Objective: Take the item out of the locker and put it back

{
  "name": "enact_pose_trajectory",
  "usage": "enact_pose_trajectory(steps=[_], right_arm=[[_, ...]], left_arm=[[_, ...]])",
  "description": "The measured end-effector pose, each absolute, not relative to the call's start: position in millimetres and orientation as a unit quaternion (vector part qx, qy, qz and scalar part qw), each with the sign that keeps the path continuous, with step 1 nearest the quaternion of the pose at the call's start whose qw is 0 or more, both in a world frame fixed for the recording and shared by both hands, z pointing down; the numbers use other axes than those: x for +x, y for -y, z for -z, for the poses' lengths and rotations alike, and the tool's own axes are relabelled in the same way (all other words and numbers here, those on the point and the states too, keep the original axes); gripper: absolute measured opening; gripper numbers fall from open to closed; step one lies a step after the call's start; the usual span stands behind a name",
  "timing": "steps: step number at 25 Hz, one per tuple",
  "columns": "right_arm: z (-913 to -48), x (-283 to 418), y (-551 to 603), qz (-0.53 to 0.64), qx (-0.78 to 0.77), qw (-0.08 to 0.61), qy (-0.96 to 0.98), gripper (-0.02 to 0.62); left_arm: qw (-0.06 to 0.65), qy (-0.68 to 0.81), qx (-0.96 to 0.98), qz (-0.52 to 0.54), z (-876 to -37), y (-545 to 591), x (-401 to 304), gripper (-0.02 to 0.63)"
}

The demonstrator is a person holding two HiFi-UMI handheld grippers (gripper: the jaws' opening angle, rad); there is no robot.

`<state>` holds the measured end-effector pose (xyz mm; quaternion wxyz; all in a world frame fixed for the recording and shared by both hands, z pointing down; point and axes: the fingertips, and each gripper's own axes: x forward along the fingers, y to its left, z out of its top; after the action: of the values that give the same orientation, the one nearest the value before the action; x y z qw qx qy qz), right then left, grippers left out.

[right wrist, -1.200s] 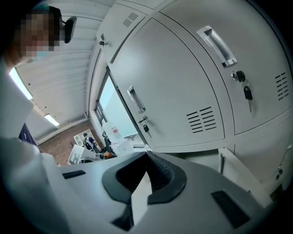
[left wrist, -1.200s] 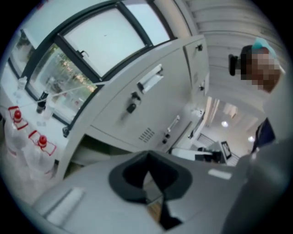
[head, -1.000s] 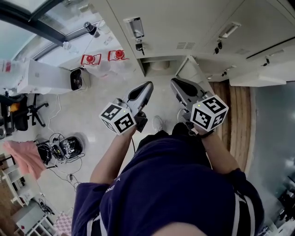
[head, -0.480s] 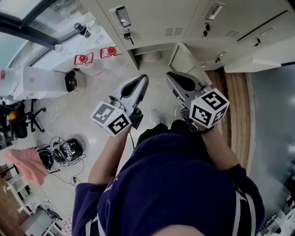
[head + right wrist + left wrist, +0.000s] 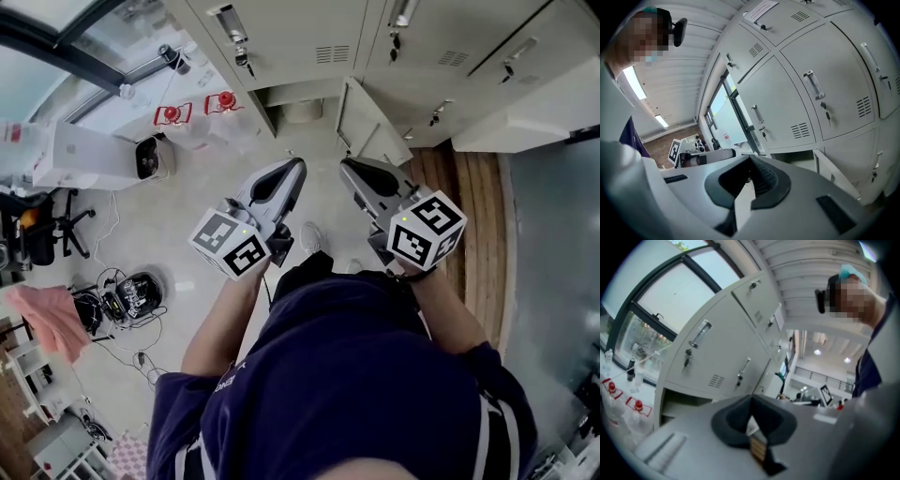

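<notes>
A bank of pale grey lockers fills the top of the head view. One bottom locker (image 5: 298,105) stands open with its door (image 5: 361,127) swung out to the right. Something pale shows dimly inside it; I cannot tell what it is. My left gripper (image 5: 297,169) and right gripper (image 5: 348,170) are held side by side at waist height, pointing at that locker and well short of it. Both are shut with nothing between their jaws. The open compartment (image 5: 675,405) lies low and left in the left gripper view, beyond the closed left gripper (image 5: 751,403). The right gripper (image 5: 751,161) faces the opening (image 5: 799,161) and its door (image 5: 836,177).
On the pale floor to the left are two red-and-white stands (image 5: 186,114), a white box-like device (image 5: 150,157), a tangle of cables (image 5: 131,298), a pink cloth (image 5: 45,319) and an office chair (image 5: 42,234). A wooden floor strip (image 5: 478,216) runs along the right. The person's shoe (image 5: 311,238) is below the grippers.
The lockers and the open door have slid up and left in the head view as the head moved. Both grippers stay shut, side by side, in about the same place.
</notes>
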<state>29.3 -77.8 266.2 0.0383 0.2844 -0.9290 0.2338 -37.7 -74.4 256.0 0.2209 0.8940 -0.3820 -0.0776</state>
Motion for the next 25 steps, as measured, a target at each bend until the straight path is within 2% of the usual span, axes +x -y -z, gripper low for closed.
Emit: enact_pose_trajectory(steps=[13, 25], right_arm=[[-269, 120, -33, -0.225, 0.252, 0.032, 0.941, 0.008], [-268, 143, -93, -0.236, 0.241, 0.027, 0.941, 0.006]], left_arm=[[0.213, 0.413, 0.882, 0.074, -257, -42, 51, 0.003], [0.197, 0.433, 0.877, 0.066, -247, -103, 62, 0.003]])
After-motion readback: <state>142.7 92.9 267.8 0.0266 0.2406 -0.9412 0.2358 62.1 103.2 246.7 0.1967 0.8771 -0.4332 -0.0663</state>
